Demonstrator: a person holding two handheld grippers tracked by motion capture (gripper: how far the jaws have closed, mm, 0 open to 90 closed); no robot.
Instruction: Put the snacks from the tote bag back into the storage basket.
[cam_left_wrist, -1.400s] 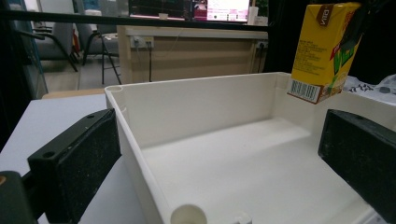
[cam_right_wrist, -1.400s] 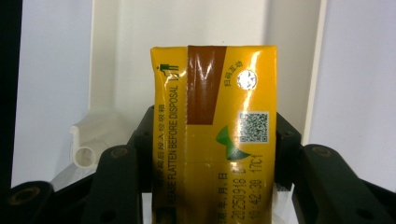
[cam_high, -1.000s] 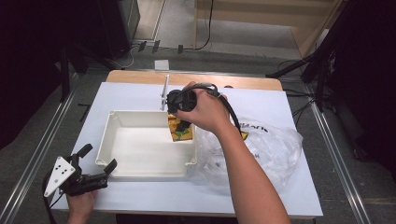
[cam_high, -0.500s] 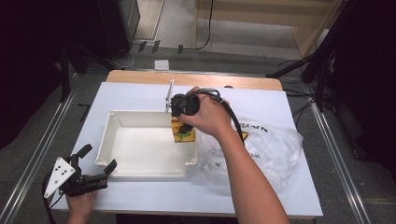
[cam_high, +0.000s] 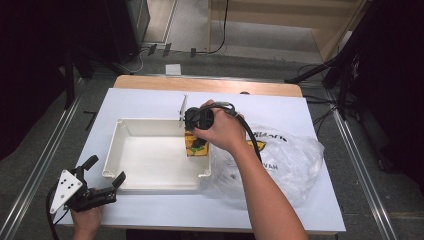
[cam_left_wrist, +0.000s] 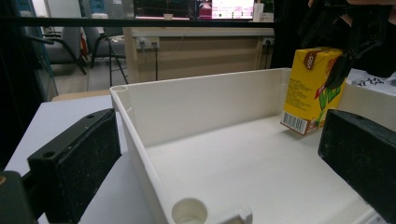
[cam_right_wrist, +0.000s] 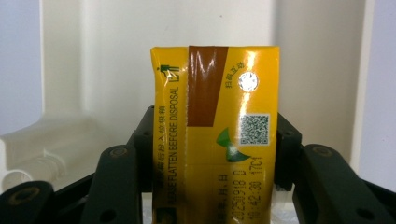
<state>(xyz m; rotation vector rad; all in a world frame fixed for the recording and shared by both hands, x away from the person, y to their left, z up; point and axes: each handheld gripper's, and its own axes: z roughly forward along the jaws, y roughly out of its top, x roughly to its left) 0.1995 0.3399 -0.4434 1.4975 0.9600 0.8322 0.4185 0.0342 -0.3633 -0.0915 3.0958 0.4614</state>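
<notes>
Right gripper (cam_high: 196, 131) is over the tray's right end, jaws clamped on a yellow carton (cam_right_wrist: 215, 135), one jaw on each narrow side. Carton top faces the right gripper view: brown strip, foil straw hole, QR code, text "FLATTEN BEFORE DISPOSAL".

In the left gripper view the carton (cam_left_wrist: 314, 89) sits tilted inside the tray (cam_left_wrist: 140, 154), near the far right corner, one bottom edge raised off the floor; whether the other edge touches the floor I cannot tell.

Left gripper (cam_high: 102, 182) rests at the near left of the table (cam_high: 150, 102), just outside the tray's near left corner, jaws spread apart and empty.

A clear plastic bag (cam_high: 295, 160) with black print lies on the table touching the tray's right wall, under the right forearm.
</notes>
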